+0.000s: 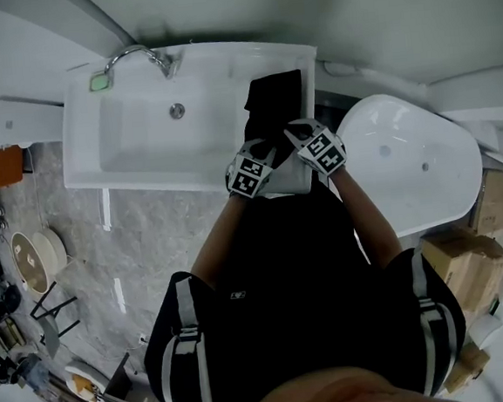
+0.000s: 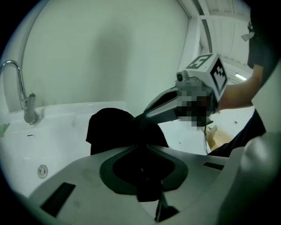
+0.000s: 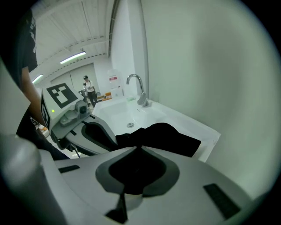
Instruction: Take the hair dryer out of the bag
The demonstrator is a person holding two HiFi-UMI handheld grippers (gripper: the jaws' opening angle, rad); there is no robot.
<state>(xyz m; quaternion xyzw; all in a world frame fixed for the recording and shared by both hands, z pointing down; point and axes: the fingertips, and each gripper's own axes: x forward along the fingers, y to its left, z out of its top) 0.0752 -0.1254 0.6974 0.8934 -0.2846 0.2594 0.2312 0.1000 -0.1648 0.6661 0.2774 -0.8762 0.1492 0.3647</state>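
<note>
Nearest the head camera is one person point(image 1: 301, 261) in a black top, with two bare forearms reaching forward. Each hand carries one pair of tongs, two pairs in all, and each pair bears one cube with square markers.

The left tongs point(image 1: 271, 153) are closed tight, with a fold of black cloth pinched between the jaws. Their own camera shows the same clamp at the tips point(image 2: 140, 126). The right tongs point(image 1: 291, 133) come in from the other side. They are closed down on cloth too, with a thicker bunch of it held between the jaws point(image 3: 140, 147). The two pairs of tips are just beside each other on the same near edge of the fabric. Each gripper view shows the other pair coming in at an angle.

The cloth belongs to one black bag point(image 1: 274, 96). It lies slumped on the right-hand ledge of a single white sink point(image 1: 84, 140), beside the basin and not in it. The hair dryer shows in no view; only the bag's dark fabric can be seen.

Beyond the bag, the basin has one round drain point(image 1: 176, 111). One curved chrome faucet point(image 1: 138, 55) stands on the far rim against the pale wall.

To the right, apart from the sink, is one white bathtub point(image 1: 415, 168), with a cardboard box point(image 1: 454, 261) beside it.
</note>
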